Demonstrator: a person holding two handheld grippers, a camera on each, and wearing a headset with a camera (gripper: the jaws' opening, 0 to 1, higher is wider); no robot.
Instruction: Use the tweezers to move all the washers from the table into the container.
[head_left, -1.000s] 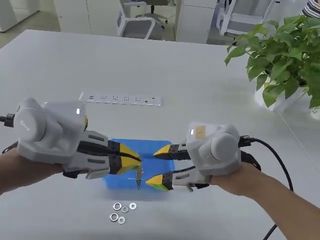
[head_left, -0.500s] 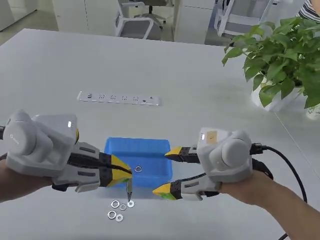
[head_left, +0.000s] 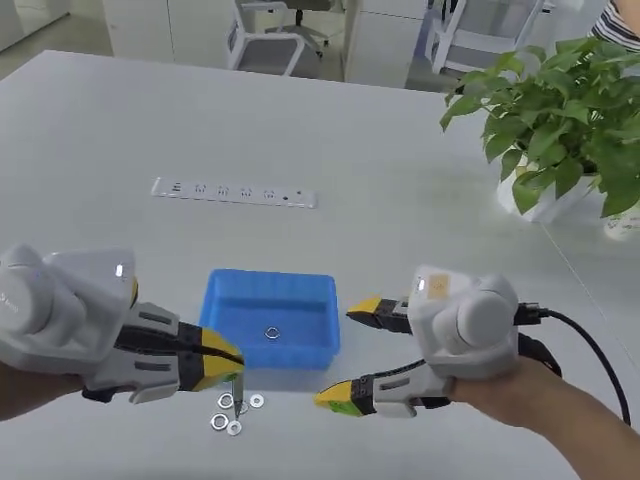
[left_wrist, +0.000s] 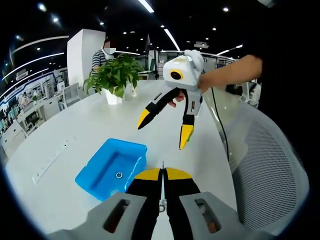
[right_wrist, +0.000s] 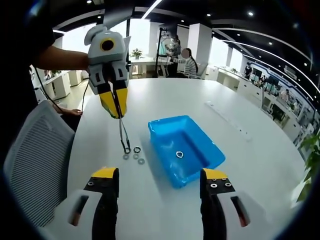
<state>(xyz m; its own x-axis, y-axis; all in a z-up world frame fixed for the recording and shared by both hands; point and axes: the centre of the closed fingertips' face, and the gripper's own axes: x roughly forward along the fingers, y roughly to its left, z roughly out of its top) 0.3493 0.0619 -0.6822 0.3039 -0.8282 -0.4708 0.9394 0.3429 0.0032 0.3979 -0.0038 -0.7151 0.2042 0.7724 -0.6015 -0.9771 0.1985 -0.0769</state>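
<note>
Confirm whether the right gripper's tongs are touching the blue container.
Apart. The left gripper view shows the right gripper, tongs spread, held above the table, with bare surface visible between its tips and the blue container.

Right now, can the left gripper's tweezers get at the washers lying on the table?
Probably yes: the left gripper holds the tweezers tips-down right at the washers, beside the container, with nothing between them.
</note>
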